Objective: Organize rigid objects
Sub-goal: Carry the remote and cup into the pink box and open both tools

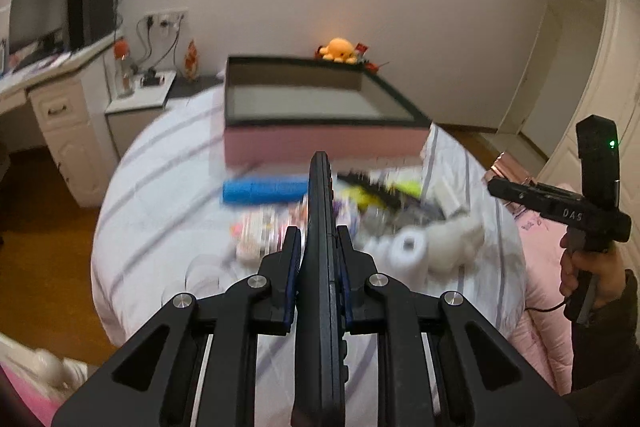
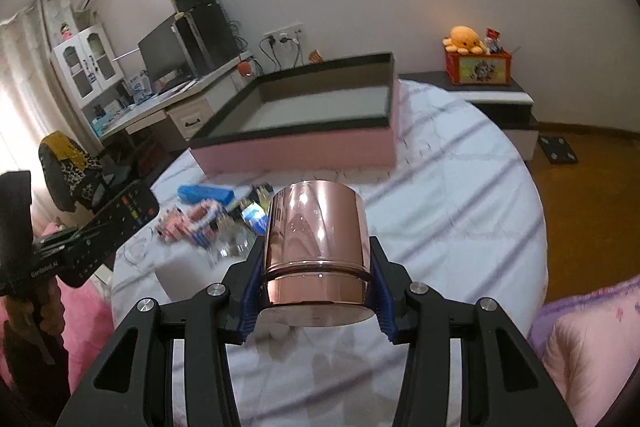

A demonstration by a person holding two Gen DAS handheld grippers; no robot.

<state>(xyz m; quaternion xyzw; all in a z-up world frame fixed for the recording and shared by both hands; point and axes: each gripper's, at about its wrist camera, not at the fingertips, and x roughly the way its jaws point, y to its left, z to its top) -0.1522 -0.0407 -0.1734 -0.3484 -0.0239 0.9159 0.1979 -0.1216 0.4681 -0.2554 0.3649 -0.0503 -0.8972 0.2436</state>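
White striped bedding (image 2: 460, 195) lies below both claws — left gripper (image 1: 319, 239) pinches a flat black remote control (image 1: 319, 195) edge-up, right gripper (image 2: 316, 267) clamps a shiny copper-coloured metal cup (image 2: 316, 227) — likely bound for the pink open box (image 2: 304, 147) ahead.

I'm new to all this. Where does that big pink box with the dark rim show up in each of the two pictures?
Left wrist view: the pink box sits at centre, just above the middle, on the white bedspread.
Right wrist view: the box lies left of centre, beyond the shiny copper cup.
Shared landmark: the orange plush toy against the far wall.
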